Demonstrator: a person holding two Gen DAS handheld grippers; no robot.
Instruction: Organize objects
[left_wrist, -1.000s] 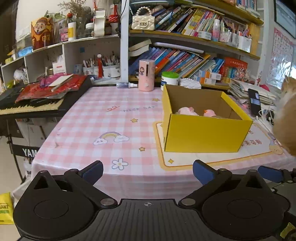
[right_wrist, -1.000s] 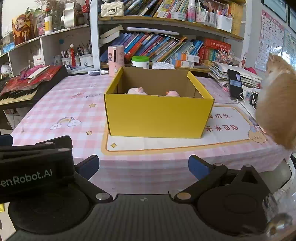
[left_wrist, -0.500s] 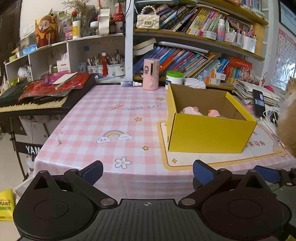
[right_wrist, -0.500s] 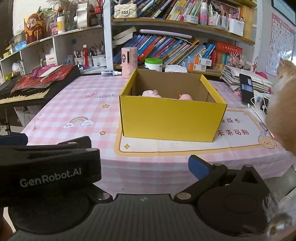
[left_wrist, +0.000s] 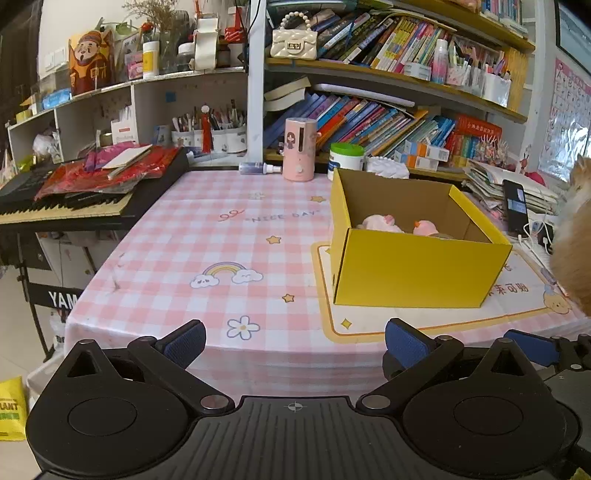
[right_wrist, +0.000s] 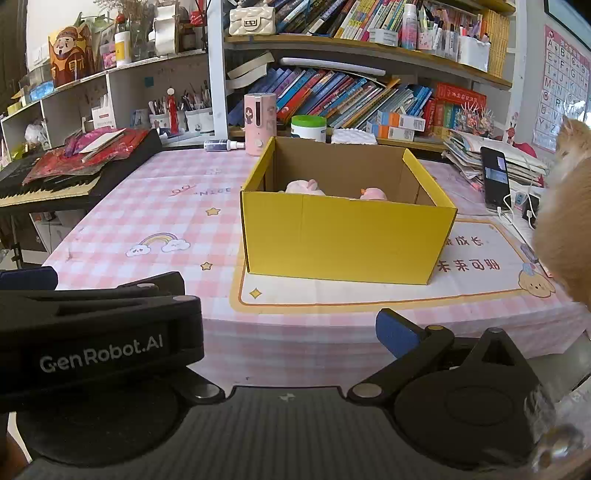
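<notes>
A yellow cardboard box (left_wrist: 417, 273) (right_wrist: 343, 240) stands open on a white mat on the pink checked tablecloth (left_wrist: 207, 243). Inside it lie two pink plush toys (left_wrist: 378, 223) (right_wrist: 304, 186), mostly hidden by the front wall. My left gripper (left_wrist: 294, 341) hovers open and empty off the table's near edge, left of the box. My right gripper (right_wrist: 284, 332) is beside it, also off the near edge, holding nothing. Its right fingertip (right_wrist: 397, 334) shows spread wide, while the left gripper's black body (right_wrist: 99, 332) covers the other finger.
An orange furry animal (left_wrist: 572, 251) (right_wrist: 565, 221) sits at the table's right edge. A keyboard (left_wrist: 74, 206) with red bags abuts the left side. A pink canister (left_wrist: 299, 149), green-lidded jar (left_wrist: 345, 160), small spray bottle (left_wrist: 258, 169) and phone (right_wrist: 495, 179) line the back before bookshelves.
Both grippers have drawn back a little from the table. The left gripper's body has slid further across the right wrist view, hiding that gripper's left finger. The box has not moved.
</notes>
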